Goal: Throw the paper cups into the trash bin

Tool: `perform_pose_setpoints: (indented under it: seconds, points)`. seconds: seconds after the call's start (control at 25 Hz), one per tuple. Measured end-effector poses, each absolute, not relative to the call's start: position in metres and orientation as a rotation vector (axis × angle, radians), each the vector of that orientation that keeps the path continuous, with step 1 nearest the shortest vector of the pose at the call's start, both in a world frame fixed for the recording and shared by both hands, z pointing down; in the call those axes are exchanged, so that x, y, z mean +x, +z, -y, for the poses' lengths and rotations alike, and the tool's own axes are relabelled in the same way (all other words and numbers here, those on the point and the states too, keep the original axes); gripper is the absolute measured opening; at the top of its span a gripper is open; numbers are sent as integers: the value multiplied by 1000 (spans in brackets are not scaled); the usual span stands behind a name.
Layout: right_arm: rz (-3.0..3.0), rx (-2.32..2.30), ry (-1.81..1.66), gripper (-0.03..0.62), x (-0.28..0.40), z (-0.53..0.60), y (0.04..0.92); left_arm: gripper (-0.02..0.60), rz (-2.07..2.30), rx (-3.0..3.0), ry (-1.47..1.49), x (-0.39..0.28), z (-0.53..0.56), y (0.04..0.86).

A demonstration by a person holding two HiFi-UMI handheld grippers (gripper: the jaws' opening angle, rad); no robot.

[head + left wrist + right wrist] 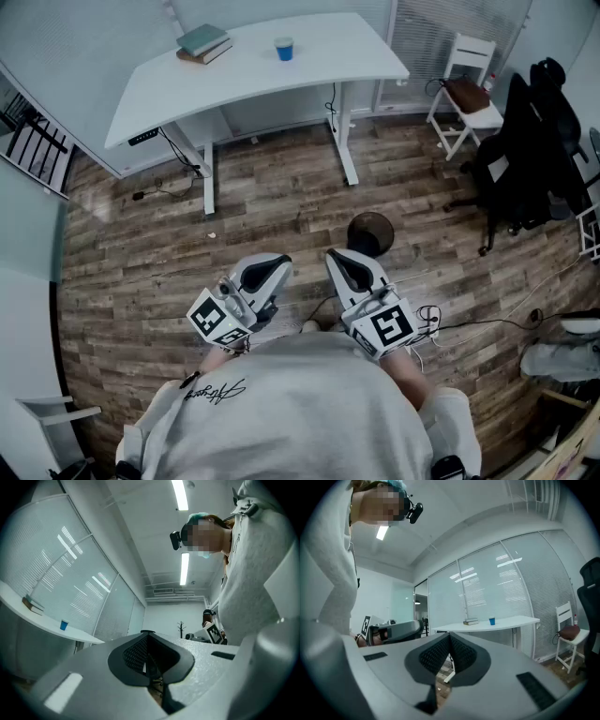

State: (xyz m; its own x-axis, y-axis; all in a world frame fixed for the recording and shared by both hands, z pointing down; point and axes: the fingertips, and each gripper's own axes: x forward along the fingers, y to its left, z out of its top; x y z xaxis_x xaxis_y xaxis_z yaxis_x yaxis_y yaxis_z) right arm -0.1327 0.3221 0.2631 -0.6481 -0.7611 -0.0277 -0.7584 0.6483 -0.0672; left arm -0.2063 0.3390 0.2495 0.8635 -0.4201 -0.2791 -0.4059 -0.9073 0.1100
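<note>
A blue paper cup [284,48] stands on the white desk [309,70] at the far side of the room; it also shows small as the cup [63,625] in the left gripper view and the cup [491,621] in the right gripper view. A dark round trash bin [370,232] sits on the wood floor just beyond my right gripper [343,262]. My left gripper [272,272] is held close to my body beside it. Both are shut with nothing between their jaws, far from the cup.
Two stacked books [203,43] lie on the desk's left part. A white chair [464,94] and a black office chair [525,150] stand at the right. Cables [487,323] run over the floor at the right. Glass walls with blinds [511,597] line the room.
</note>
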Motion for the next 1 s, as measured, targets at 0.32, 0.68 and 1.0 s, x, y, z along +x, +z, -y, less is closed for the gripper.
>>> perform_pose_setpoints:
  seconds: [0.32, 0.68, 1.0]
  points:
    - [-2812, -1284, -85, 9, -137, -321, 263, 3, 666, 2982, -474, -209, -336, 250]
    - [-2814, -1306, -83, 9, -143, -320, 267, 3, 666, 2983, -473, -219, -337, 252]
    - [-2808, -1302, -90, 9, -150, -324, 267, 3, 660, 2971, -460, -227, -339, 259]
